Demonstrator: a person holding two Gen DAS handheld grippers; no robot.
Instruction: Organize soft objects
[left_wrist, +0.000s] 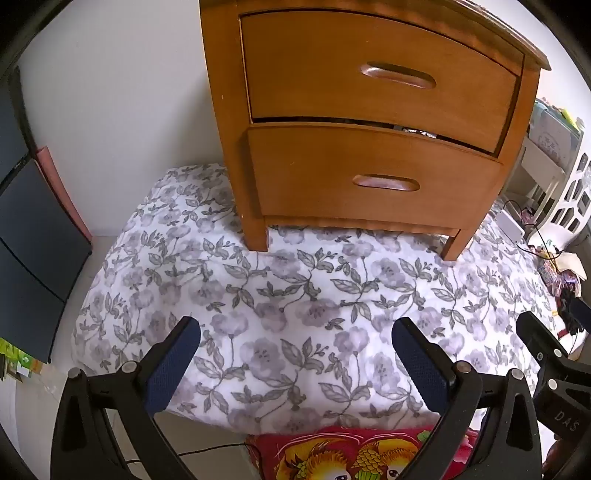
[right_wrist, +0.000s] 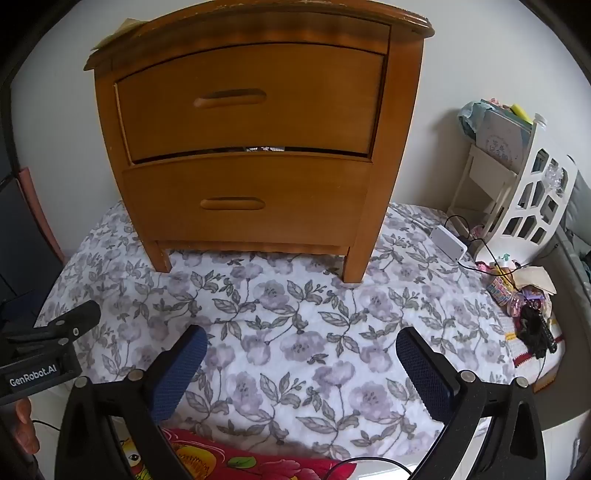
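A quilt (left_wrist: 295, 295) printed with grey-violet flowers and leaves lay spread flat directly ahead of both pairs of tongs, reaching from under their tips out to the wall. Nearer than the tips, below the quilt's front edge, lay a red cloth (left_wrist: 332, 454) with yellow parrots printed on it, partly covered by the tongs' black frames. The left gripper (left_wrist: 295, 362) hovered over the quilt with its blue-padded fingers (left_wrist: 173, 365) spread wide and holding nothing; the right gripper (right_wrist: 301, 363) was likewise spread apart and empty above the same fabric. The two tools were side by side, each showing at the edge of the other's camera view. Beyond the tips, a wooden nightstand (right_wrist: 251, 147) with two drawers stood on the far part of the quilt, its lower drawer a crack ajar at the top. To the right of the right tongs, a white shelf (right_wrist: 524, 206) stood near the wall, with a white box (right_wrist: 448, 242) and black cable just beside it and a small heap of colourful clutter (right_wrist: 524, 295) in front. Left of the left tongs stood dark panels (left_wrist: 29, 229).
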